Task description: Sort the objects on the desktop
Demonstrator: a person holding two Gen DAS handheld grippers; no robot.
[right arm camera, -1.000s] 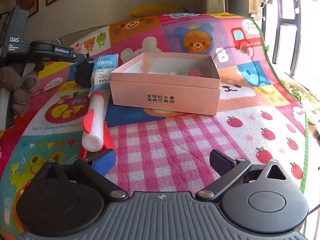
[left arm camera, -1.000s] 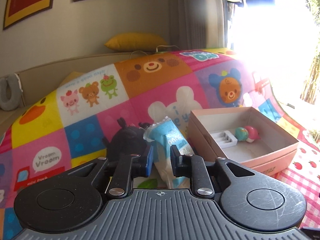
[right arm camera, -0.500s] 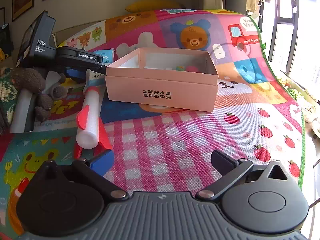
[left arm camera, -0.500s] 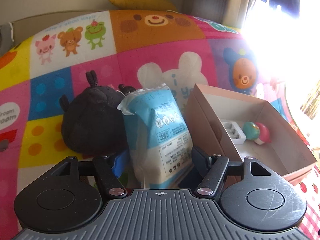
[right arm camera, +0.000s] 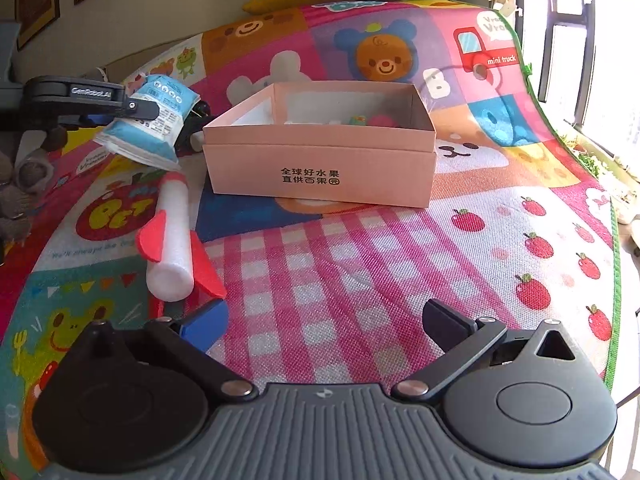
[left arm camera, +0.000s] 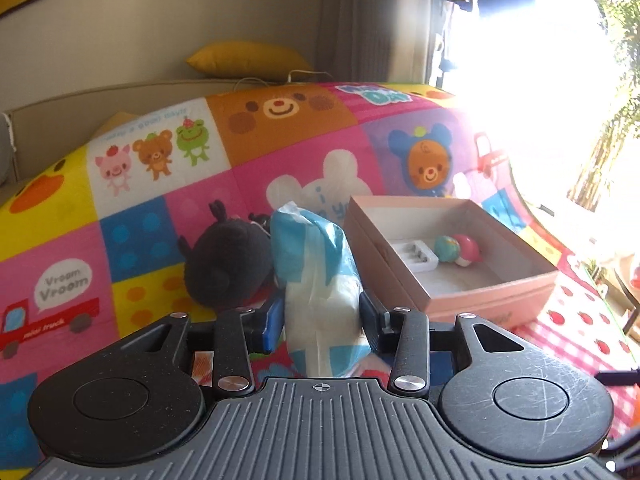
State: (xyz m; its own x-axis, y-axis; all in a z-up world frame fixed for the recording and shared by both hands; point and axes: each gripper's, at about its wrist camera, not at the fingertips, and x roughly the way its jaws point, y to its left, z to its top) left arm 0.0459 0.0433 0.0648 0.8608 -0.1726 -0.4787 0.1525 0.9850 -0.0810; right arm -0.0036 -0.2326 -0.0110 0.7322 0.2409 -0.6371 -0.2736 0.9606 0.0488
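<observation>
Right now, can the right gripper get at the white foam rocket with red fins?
Probably yes. The right gripper is open and holds nothing, and the foam rocket lies on the mat just ahead to its left, with nothing between them.

A blue-and-white tissue pack (left arm camera: 320, 292) hangs tilted above the play mat's (right arm camera: 360, 264) left side, beside the open pink box (right arm camera: 320, 148) mid-mat. A white foam rocket (right arm camera: 170, 236) with red fins lies near the mat's left edge.

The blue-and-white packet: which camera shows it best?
The right wrist view: the blue-and-white packet shows whole from the side, printed face readable, lifted off the mat in the left tongs. The left wrist view shows it close, edge-on, its lower end hidden behind the tongs' body.
</observation>
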